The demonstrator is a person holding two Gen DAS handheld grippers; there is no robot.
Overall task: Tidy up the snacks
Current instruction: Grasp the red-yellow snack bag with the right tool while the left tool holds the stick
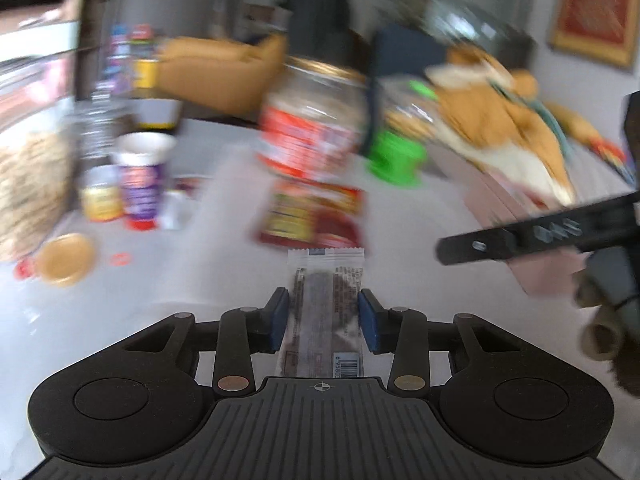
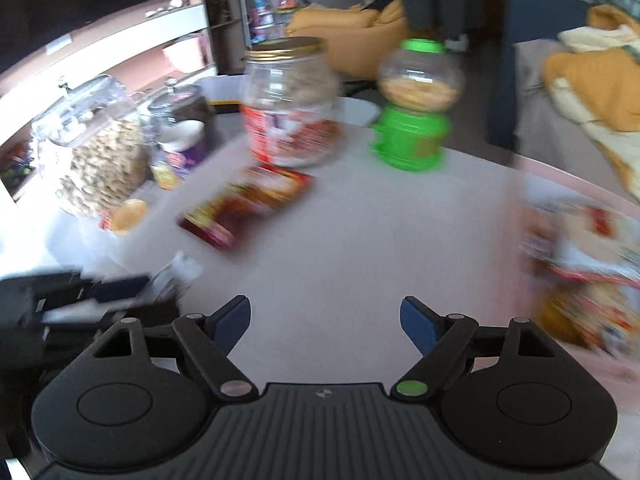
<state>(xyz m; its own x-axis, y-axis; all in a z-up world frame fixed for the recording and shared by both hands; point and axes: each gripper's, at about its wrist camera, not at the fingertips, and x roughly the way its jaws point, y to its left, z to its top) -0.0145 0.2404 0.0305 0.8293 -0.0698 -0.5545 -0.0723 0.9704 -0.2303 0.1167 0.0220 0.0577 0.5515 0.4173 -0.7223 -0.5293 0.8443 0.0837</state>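
Observation:
My left gripper (image 1: pixel 323 314) is shut on a clear-wrapped brown snack bar (image 1: pixel 325 312) that points forward above the white table (image 1: pixel 224 264). A red snack packet (image 1: pixel 312 216) lies flat just ahead, in front of a red-labelled jar (image 1: pixel 312 128). My right gripper (image 2: pixel 325 322) is open and empty above the table (image 2: pixel 360 240). It sees the red packet (image 2: pixel 248 208), the red-labelled jar (image 2: pixel 290 104) and a green-capped jar (image 2: pixel 416 108). The left gripper with the bar (image 2: pixel 100 296) shows at its left edge. The right gripper's finger (image 1: pixel 520 236) shows at the right.
A big jar of nuts (image 2: pixel 96 152), a dark-filled jar (image 2: pixel 180 112), small cups (image 1: pixel 140 184) and a gold lid (image 1: pixel 66 258) stand at the left. A pink tray holding snack packs (image 2: pixel 588 264) is at the right. The green jar (image 1: pixel 396 144) stands behind.

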